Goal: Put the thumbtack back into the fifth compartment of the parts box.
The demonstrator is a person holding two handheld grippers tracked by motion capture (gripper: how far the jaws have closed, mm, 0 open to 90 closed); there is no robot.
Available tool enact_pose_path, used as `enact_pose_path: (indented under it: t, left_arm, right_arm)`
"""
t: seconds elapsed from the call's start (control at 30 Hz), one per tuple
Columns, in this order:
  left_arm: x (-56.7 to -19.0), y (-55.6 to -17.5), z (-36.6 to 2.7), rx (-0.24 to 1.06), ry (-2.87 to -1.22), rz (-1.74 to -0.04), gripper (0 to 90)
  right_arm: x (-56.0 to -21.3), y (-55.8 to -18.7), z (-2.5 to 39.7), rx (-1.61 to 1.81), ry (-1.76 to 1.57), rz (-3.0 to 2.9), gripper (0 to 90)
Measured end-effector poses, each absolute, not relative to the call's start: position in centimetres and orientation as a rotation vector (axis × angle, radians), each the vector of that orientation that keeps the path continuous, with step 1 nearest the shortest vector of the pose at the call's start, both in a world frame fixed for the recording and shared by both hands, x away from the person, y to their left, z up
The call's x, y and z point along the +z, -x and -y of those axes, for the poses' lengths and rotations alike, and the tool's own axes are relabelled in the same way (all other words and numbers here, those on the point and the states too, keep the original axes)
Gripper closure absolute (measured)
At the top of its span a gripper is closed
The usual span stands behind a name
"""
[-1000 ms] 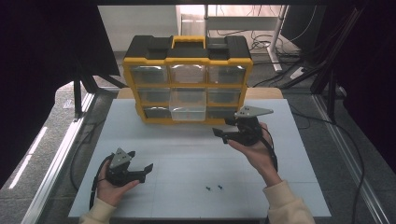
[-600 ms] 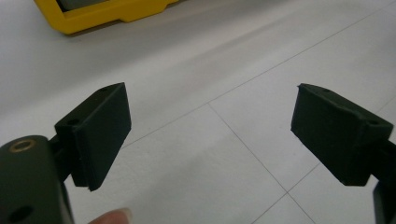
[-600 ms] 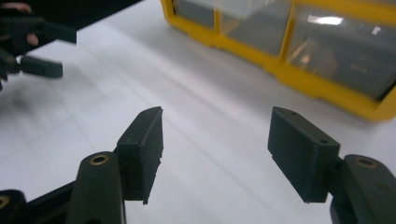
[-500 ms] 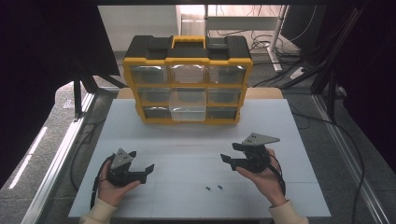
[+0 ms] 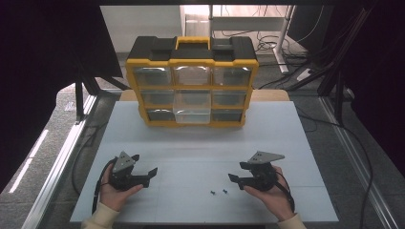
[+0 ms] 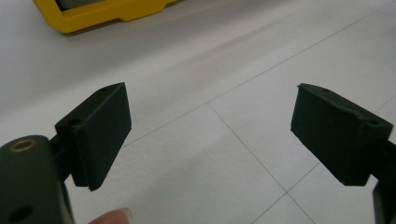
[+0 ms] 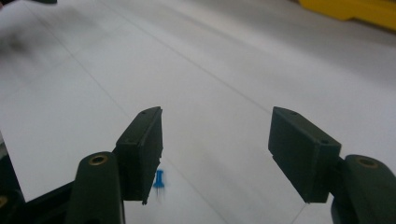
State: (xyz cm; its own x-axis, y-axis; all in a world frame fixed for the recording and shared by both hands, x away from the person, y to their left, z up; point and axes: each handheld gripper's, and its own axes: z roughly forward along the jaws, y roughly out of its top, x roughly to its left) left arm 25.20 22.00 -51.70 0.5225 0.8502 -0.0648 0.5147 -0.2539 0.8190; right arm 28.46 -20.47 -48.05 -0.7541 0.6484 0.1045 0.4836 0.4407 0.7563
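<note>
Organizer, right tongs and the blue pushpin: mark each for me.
Organizer (image 5: 192, 46): high view, yellow carry handle.
Right tongs (image 5: 236, 172): high view, midway between the tips.
Blue pushpin (image 7: 159, 179): right gripper view, its head.

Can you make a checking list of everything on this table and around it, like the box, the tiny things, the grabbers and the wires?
Surface: white table, thin grid lines.
Job's things: yellow and black drawer organizer at the far edge, its middle clear drawer pulled out; two small pins near the front, one looks blue.
Clutter: nothing seen.
Grippers: left gripper open, hand-held, nothing between the jaws; right gripper open, nothing between the jaws, beside the pins.
Cables: black cable trailing from the left gripper; loose cables on the floor behind.
Surroundings: dark room, metal frame rails.
</note>
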Motion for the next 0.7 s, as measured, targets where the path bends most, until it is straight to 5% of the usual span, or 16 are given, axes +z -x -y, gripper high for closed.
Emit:
enact_pose_path:
  t: [0.7]
  left_arm:
    - [-51.7, -25.2, -21.9, 0.506, -1.926, -1.114, 12.7]
  right_arm:
    - [-51.5, -26.6, 17.5, 1.009, -0.867, -2.680, 41.3]
